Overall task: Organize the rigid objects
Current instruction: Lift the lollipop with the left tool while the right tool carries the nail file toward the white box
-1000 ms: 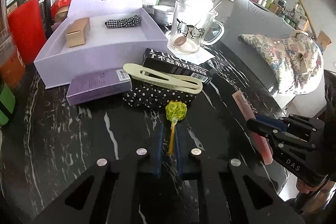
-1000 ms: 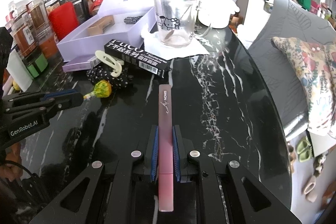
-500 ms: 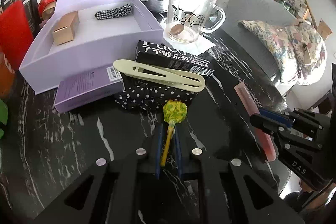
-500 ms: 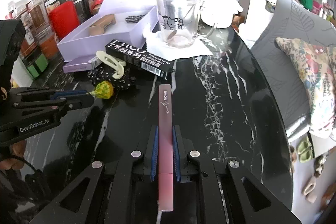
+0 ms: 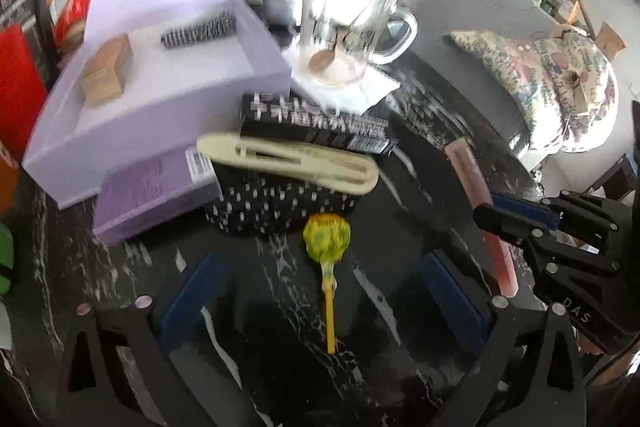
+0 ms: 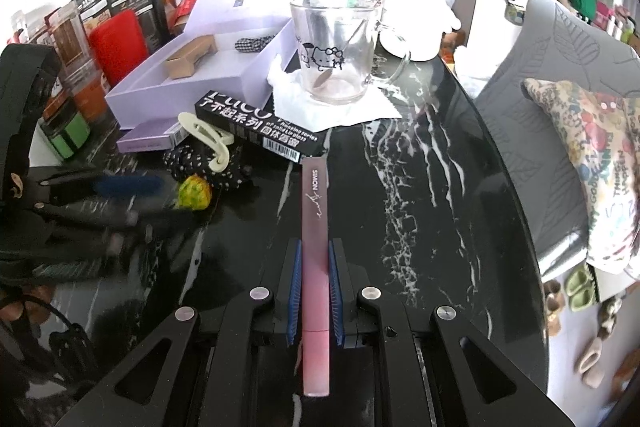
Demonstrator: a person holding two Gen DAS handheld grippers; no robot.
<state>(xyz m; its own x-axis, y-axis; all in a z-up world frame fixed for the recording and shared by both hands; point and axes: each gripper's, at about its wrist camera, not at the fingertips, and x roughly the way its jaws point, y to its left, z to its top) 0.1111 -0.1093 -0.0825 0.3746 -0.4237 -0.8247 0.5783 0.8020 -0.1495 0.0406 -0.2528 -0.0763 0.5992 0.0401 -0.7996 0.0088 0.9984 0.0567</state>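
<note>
— Between the two blue pads of the left gripper (image 5: 326,291), on the left wrist view, what lies there?
— A yellow-green lollipop (image 5: 327,237) on the black marble table (image 5: 420,227), stick pointing back toward the camera. The jaws are opening, spread wide, and neither pad touches it. Its wrapped head sits just beside the polka-dot pouch (image 5: 276,205), which carries the cream hair clip (image 5: 292,163).
— And beyond the pouch?
— A small purple box (image 5: 156,191), then the open lavender box (image 5: 168,99) holding a tan carton (image 5: 105,71).
— On the right wrist view?
— The right gripper (image 6: 314,283) is clamped on a pink stick-shaped tube (image 6: 315,247), which points toward the black carton (image 6: 256,129), well right of the pouch
</note>
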